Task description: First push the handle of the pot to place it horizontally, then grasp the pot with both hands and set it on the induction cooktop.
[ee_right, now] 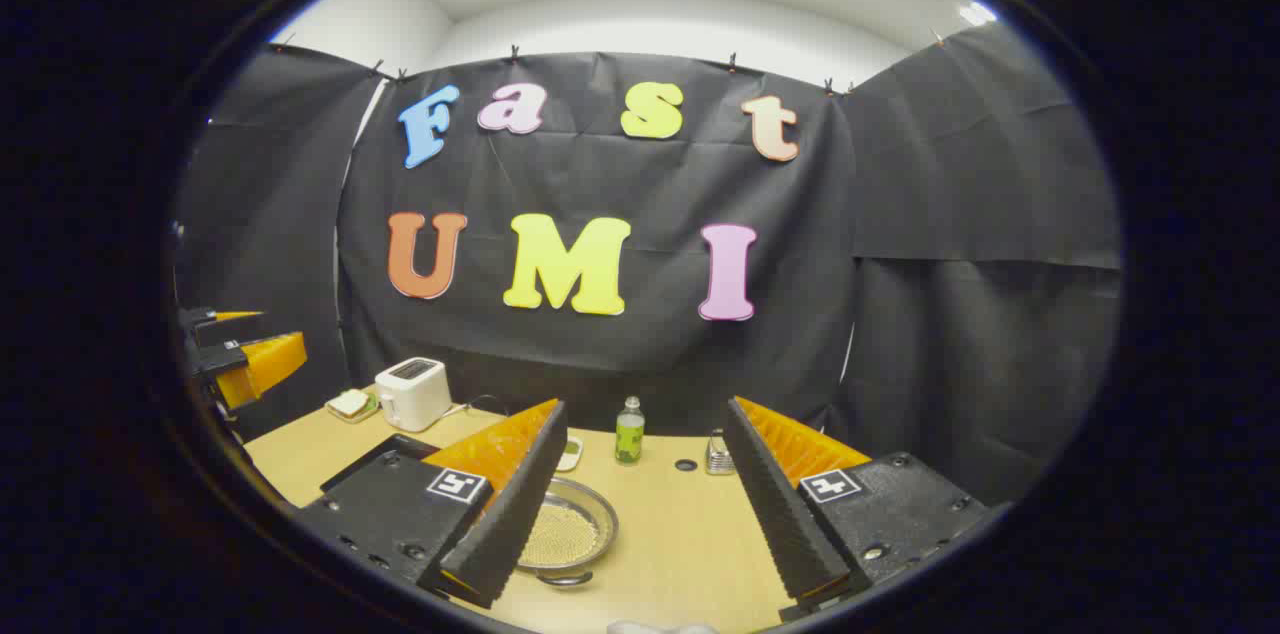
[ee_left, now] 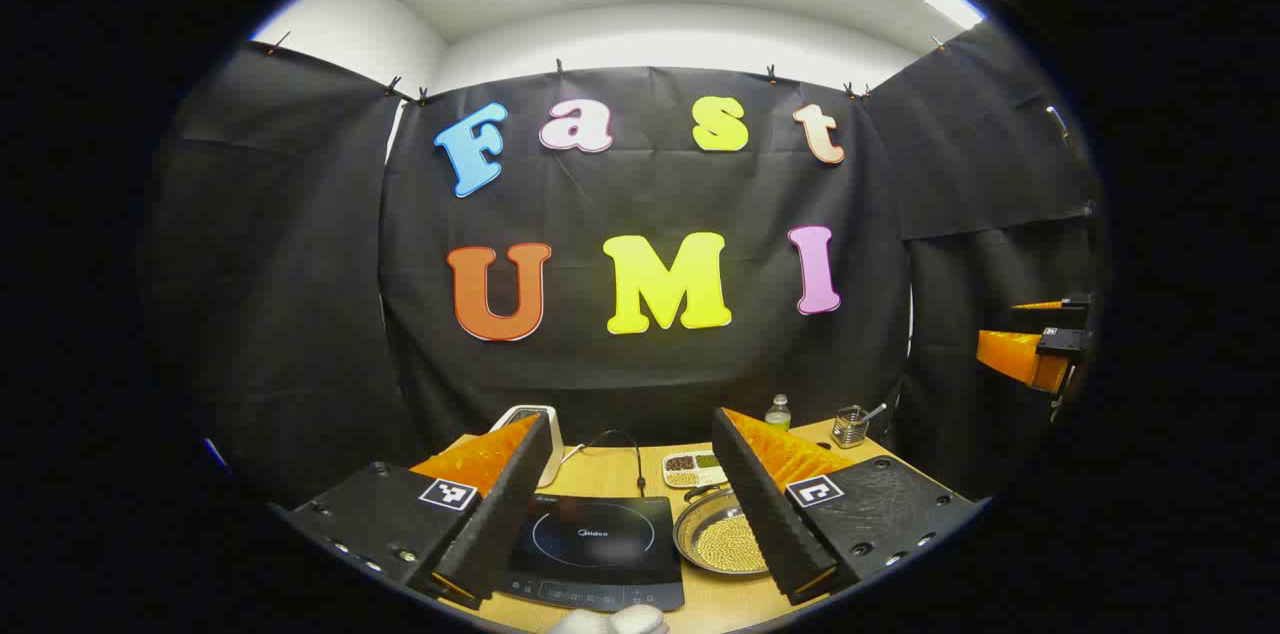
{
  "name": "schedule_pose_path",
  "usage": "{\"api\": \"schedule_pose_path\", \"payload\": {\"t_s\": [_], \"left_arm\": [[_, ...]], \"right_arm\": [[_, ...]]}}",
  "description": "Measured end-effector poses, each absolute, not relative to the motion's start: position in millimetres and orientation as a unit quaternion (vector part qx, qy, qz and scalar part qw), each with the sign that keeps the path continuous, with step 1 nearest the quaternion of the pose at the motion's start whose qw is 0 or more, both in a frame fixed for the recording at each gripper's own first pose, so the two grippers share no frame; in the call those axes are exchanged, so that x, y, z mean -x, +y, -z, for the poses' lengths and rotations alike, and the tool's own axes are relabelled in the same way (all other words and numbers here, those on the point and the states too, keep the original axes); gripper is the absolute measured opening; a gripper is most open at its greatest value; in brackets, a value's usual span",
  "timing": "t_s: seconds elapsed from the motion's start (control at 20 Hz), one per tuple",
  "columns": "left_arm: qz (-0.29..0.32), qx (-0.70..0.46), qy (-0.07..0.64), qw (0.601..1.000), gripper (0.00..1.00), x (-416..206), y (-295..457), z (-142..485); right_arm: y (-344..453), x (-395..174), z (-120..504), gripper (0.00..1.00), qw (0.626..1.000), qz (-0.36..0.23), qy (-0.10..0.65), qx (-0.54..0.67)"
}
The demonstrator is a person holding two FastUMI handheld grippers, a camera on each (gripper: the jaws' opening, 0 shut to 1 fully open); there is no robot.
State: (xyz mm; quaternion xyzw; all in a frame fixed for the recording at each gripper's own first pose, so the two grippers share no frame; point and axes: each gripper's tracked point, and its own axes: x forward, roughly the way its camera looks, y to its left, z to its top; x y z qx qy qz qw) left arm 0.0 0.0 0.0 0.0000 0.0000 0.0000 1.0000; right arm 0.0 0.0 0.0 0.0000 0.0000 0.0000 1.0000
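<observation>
On the desk, left to right in the left gripper view: toaster; induction cooktop; pot of pale grains just beside it, apart; bottle; glass jar. Left gripper and right gripper hover, jaws wide, holding nothing.

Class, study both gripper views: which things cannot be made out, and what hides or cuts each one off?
- Pot, left gripper view: its right side sits behind a finger of the left tongs.
- Pot handle, right gripper view: small, low, partly behind a finger of the right tongs.
- Induction cooktop, left gripper view: left edge behind the other finger.
- Small dish: contents too small to identify.
</observation>
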Motion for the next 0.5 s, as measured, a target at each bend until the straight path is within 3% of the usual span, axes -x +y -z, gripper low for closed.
{"api": "schedule_pose_path", "payload": {"t_s": [0.3,0.35,0.4,0.5], "left_arm": [[-0.003,-0.005,0.0,1.0,0.96,10,9,4],[-0.002,-0.004,0.0,1.0,0.89,12,9,4],[-0.003,-0.005,0.001,1.0,0.96,13,11,4],[-0.006,-0.005,0.001,1.0,0.96,16,13,4]], "right_arm": [[3,10,-7,0.97,1.0,0.012,-0.012,0.007],[4,10,-7,0.97,1.0,0.012,-0.013,0.007],[6,11,-7,0.99,1.0,0.01,-0.011,0.009],[7,12,-7,0.99,1.0,0.008,-0.009,0.011]]}}
